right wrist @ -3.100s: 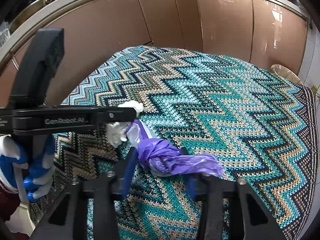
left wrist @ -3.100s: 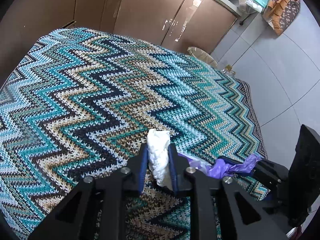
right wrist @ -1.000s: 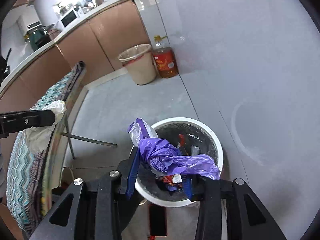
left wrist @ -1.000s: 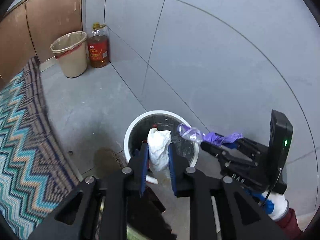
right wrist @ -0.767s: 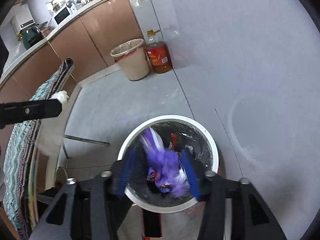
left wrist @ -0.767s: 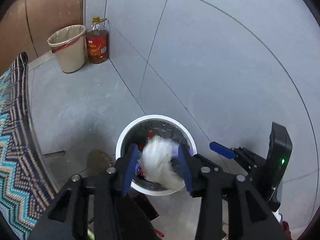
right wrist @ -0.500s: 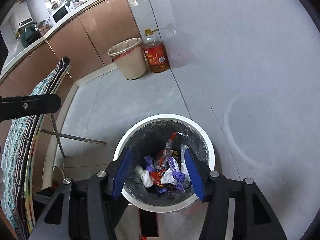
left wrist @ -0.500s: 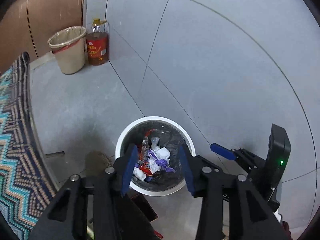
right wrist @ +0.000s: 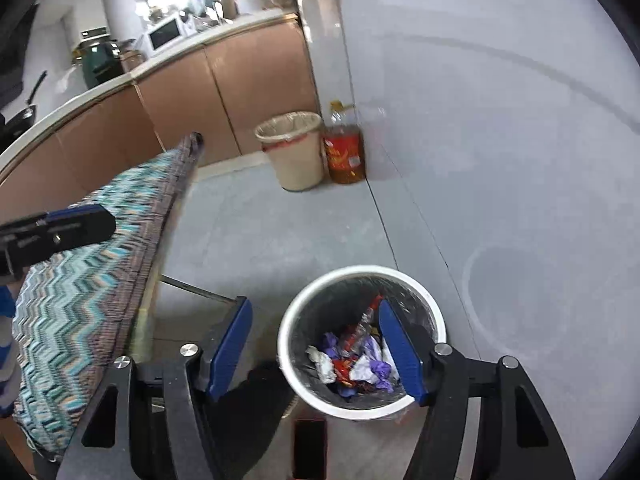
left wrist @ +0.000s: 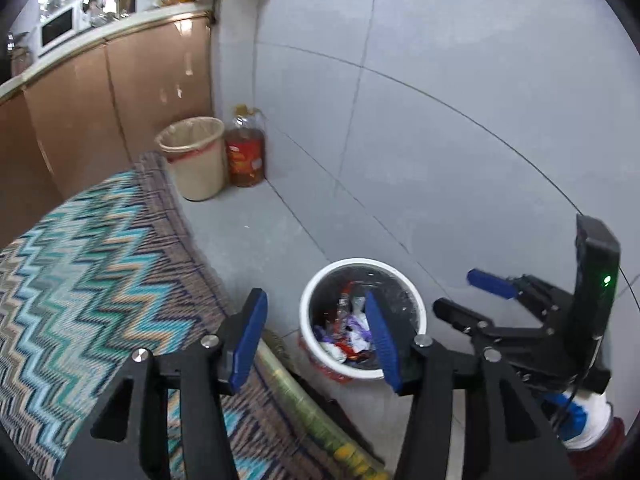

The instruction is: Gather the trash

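Observation:
A white trash bin with a dark liner stands on the grey floor; it also shows in the right wrist view. Inside lie crumpled white tissue, purple plastic and red wrappers, also seen in the left wrist view. My left gripper is open and empty, above the bin's left side and the table edge. My right gripper is open and empty above the bin; it shows from the side in the left wrist view.
The table with the zigzag knit cloth is on the left. A beige lined bin and an oil bottle stand by the brown cabinets. A tiled wall rises behind the bin.
Both grippers opened over the bin and let go; the white tissue and purple plastic fell into it. Since then both grippers have drawn back and tilted up toward the table.

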Motion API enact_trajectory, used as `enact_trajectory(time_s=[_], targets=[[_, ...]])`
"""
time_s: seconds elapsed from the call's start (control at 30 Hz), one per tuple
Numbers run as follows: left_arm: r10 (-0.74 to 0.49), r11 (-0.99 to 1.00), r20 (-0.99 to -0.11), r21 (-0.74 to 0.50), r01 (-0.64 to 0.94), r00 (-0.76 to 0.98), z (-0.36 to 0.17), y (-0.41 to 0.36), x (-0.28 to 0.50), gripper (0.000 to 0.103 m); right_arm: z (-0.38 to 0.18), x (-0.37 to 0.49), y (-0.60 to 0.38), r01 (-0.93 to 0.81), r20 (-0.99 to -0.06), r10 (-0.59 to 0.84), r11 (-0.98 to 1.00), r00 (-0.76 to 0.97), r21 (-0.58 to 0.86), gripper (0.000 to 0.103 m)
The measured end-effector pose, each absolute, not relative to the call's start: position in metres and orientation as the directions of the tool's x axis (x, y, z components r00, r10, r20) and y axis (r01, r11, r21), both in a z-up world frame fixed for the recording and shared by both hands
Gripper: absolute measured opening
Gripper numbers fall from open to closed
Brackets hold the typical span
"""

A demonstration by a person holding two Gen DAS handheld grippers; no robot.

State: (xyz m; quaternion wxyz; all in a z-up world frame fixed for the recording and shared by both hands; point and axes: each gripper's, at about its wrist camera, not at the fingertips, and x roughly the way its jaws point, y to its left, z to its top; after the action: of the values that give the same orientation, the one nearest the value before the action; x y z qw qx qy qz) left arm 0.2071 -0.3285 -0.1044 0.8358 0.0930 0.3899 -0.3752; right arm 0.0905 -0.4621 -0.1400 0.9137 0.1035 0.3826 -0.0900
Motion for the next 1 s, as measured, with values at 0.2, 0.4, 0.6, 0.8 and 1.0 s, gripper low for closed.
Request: enact_trajectory(time_s=[0.2,0.4,0.6,0.8,1.0], targets=[[-0.517,0.75,-0.679,-0.065,0.658,0.522,-0.089,-0.254,0.181,0.054,-0.111,0.076,-0.409,0.192,-0.672,-0.089,0.978,0.735,0.081,0.078],[-0.46,0.816,-0.634,-0.026,0.577,0.621,-0.079,-0.185,0.158,0.056,-0.089,0.062,-0.362,0.163,-0.633,-0.098,0.986,0.768,0.046,0.091],[-0.38,0.885,-0.575,0.002,0.465,0.725,-0.067,-0.124,0.134,0.061,-0.067,0.05,-0.323,0.151,-0.588,-0.117,0.989,0.801,0.009,0.103],[-0.326,0.922,-0.529,0.006,0.387,0.784,-0.06,-0.088,0.113,0.067,-0.056,0.043,-0.293,0.124,-0.564,-0.117,0.992,0.818,-0.027,0.103],[-0.299,0.94,-0.484,-0.003,0.34,0.822,-0.054,-0.071,0.097,0.067,-0.052,0.033,-0.28,0.117,-0.55,-0.124,0.992,0.826,-0.048,0.103]])
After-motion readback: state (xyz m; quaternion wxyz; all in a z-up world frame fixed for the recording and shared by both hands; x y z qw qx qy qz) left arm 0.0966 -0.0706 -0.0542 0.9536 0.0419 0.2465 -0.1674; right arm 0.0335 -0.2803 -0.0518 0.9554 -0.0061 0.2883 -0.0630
